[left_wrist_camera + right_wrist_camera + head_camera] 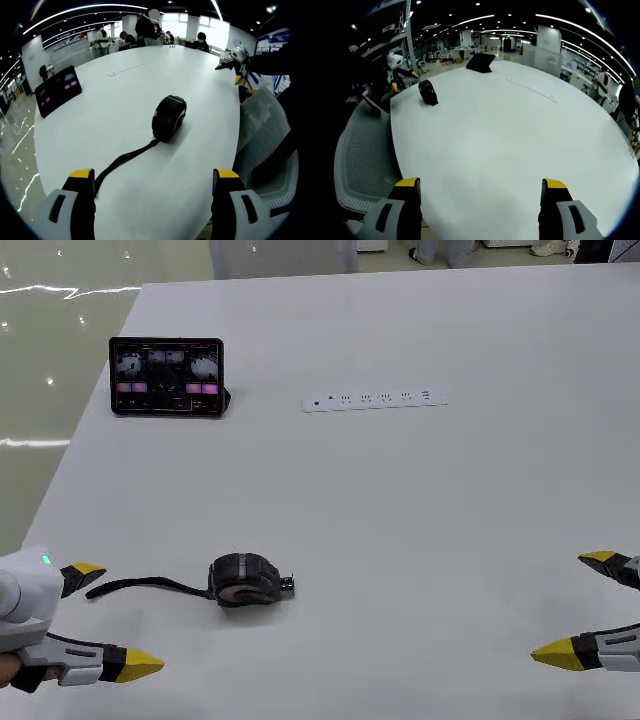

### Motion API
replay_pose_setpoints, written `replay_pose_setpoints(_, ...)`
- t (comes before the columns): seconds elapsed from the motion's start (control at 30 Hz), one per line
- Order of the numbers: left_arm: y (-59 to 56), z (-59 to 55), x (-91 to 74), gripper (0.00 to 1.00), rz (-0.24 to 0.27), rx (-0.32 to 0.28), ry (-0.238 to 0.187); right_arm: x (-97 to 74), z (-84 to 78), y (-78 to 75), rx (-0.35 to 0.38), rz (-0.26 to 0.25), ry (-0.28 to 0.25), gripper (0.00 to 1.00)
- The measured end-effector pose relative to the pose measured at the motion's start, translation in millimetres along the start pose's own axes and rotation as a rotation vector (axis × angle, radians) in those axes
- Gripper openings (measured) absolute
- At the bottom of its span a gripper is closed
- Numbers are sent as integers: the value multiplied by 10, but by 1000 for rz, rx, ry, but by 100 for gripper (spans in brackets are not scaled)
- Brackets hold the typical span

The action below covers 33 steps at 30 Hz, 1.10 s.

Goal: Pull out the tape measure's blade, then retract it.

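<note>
The left gripper has a chunky white housing with a small green light glowing on its top. Its two jaws are slim and tapering: pale grey shanks, then a black band, then bright yellow pointed tips. The right gripper is built the same way, yellow points over black and grey. In each gripper's own view the jaws look blockier: grey plastic with a dark oblong slot sunk into each, black inner faces and a yellow cap on the end. Behind the right gripper's white body the person wears a dark sleeve, black as far as I can tell.
</note>
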<state>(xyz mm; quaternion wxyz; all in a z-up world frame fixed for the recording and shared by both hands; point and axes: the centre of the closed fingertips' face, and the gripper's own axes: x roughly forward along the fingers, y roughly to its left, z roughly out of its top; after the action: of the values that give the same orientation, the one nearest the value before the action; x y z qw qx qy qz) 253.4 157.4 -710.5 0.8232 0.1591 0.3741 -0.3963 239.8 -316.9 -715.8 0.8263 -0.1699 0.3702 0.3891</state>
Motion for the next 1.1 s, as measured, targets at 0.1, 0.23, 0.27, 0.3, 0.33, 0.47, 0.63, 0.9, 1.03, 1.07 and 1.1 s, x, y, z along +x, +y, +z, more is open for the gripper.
replay_pose_setpoints(0.1,-20,31,27,97,-16,17,8,17,9,21,-23,13,15,99)
replay_pose_setpoints(0.23,-10,79,65,97,-23,51,19,52,33,49,-37,23,25,99)
replay_pose_setpoints(0.27,-10,100,81,97,-27,66,22,61,45,55,-42,26,25,99)
replay_pose_setpoints(0.3,-14,116,94,97,-32,79,24,68,53,55,-43,28,25,99)
replay_pose_setpoints(0.33,-17,135,105,96,-34,92,24,74,60,55,-44,29,25,99)
replay_pose_setpoints(0.47,-40,209,168,97,-55,123,33,104,98,46,-58,24,23,99)
replay_pose_setpoints(0.63,-40,281,234,96,-82,170,54,164,145,48,-82,33,14,99)
replay_pose_setpoints(0.9,-73,504,332,93,-124,244,71,250,242,75,-85,52,12,99)
replay_pose_setpoints(1.03,-138,575,399,93,-157,278,89,296,284,86,-95,69,10,99)
replay_pose_setpoints(1.07,-152,576,414,93,-165,281,97,307,296,90,-99,72,9,99)
replay_pose_setpoints(1.1,-164,567,438,93,-173,289,110,324,315,96,-108,73,8,99)
